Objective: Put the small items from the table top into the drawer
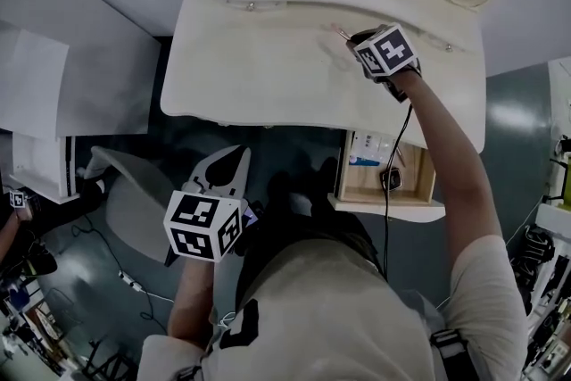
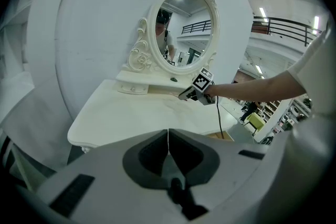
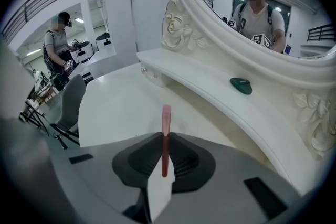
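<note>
Nearest, at lower left: left gripper (image 1: 230, 163), pressed together, empty, off the counter (image 1: 268, 58) front. At upper right: right gripper (image 1: 354, 40) pinching a thin pink stick (image 3: 166, 122) above the counter. Below the counter, right of centre: drawer (image 1: 426, 181) open, small items inside.

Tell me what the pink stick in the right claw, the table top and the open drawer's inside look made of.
Pink stick: likely plastic, smooth, slightly translucent tip.
Table top: probably painted wood; even cream coat, soft sheen.
Drawer inside: bare light wood or board, tan, matt.
</note>
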`<state>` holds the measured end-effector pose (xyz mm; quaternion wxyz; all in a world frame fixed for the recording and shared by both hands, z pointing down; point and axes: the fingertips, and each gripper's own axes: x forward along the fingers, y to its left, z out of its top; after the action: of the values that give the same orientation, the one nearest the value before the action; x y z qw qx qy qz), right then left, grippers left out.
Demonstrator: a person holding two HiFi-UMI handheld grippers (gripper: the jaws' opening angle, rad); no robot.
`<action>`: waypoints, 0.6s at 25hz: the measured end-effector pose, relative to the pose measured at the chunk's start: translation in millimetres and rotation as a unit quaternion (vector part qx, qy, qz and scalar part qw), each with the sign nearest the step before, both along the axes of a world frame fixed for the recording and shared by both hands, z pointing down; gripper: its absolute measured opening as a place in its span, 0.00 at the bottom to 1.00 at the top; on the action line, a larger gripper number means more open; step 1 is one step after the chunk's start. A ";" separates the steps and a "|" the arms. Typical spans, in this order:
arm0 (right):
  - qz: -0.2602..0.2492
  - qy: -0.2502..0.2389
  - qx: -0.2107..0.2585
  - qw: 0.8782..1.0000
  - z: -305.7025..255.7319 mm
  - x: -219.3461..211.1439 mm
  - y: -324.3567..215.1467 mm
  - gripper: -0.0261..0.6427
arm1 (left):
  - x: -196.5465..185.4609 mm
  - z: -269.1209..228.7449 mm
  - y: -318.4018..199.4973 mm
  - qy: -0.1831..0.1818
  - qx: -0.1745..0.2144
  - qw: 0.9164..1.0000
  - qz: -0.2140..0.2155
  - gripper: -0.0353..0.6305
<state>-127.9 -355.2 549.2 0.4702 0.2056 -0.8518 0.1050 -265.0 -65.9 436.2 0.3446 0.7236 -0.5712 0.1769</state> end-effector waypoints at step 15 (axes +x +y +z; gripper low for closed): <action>-0.001 0.004 0.000 1.000 -4.9 5.2 3.9 0.13 | 4.1 -0.8 -2.6 0.002 0.002 1.000 0.010 0.14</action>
<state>-122.7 -351.3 544.3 0.4737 0.2048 -0.8502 0.1038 -260.9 -68.5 435.4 0.3425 0.7305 -0.5633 0.1781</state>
